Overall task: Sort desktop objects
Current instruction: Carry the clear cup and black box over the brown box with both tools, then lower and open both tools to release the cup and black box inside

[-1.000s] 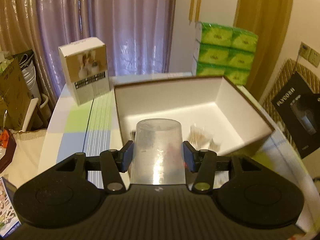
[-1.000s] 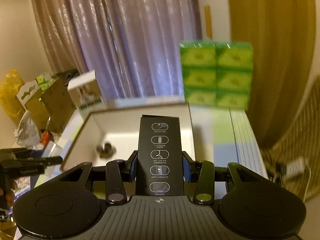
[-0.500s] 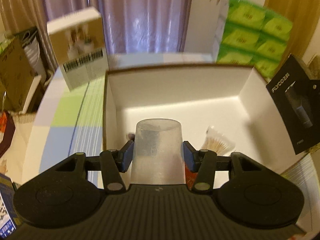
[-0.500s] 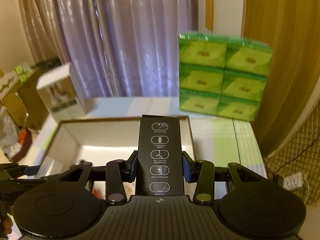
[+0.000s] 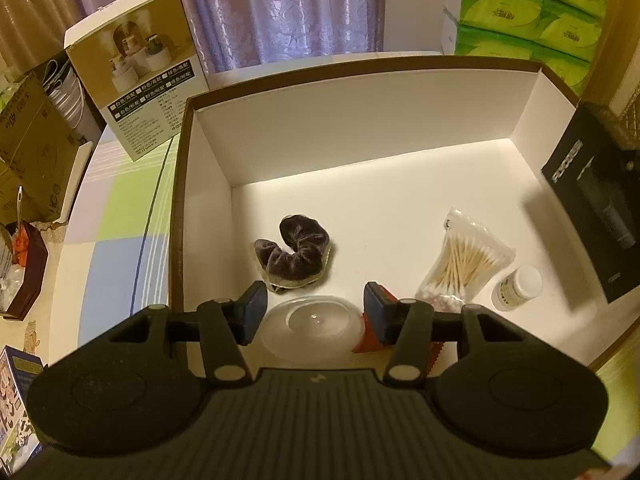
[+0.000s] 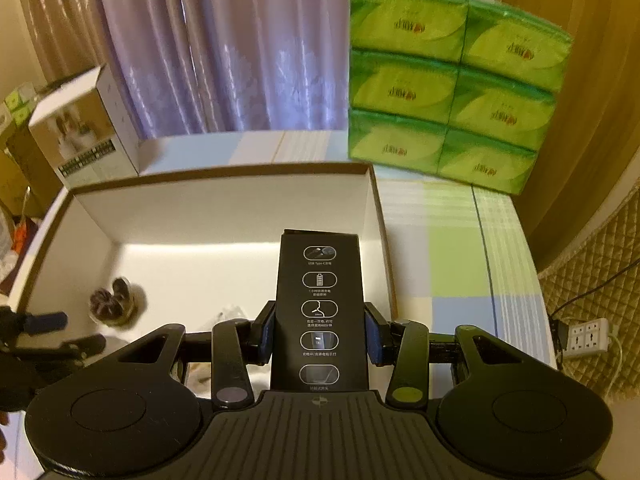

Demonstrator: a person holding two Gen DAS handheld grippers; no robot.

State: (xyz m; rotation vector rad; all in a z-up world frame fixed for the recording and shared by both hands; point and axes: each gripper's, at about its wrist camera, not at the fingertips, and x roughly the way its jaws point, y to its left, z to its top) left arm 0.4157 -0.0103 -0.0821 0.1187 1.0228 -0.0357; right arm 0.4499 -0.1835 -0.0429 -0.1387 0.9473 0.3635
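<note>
In the left wrist view I look down into a white cardboard box with a brown rim (image 5: 182,184). A clear plastic cup (image 5: 314,328) stands on its floor, seen end-on. My left gripper (image 5: 314,314) hovers open over it, fingers apart on either side. Also in the box are a dark velvet scrunchie (image 5: 298,250), a bag of cotton swabs (image 5: 464,264), a small white bottle (image 5: 518,286) and a red item (image 5: 370,336). My right gripper (image 6: 320,336) is shut on a tall black product box (image 6: 320,304), held above the white box's (image 6: 372,200) right side.
A humidifier carton (image 5: 136,68) stands beyond the white box's left corner. A stack of green tissue packs (image 6: 452,84) sits at the table's back right. Cardboard boxes and clutter (image 5: 28,152) crowd the floor left of the checked tablecloth (image 5: 116,240). A power strip (image 6: 588,336) lies off the right edge.
The left gripper moved forward over the white box, tilted down and let go of the clear cup, which now stands on the box floor. The right gripper carried the black box nearer over the white box.
</note>
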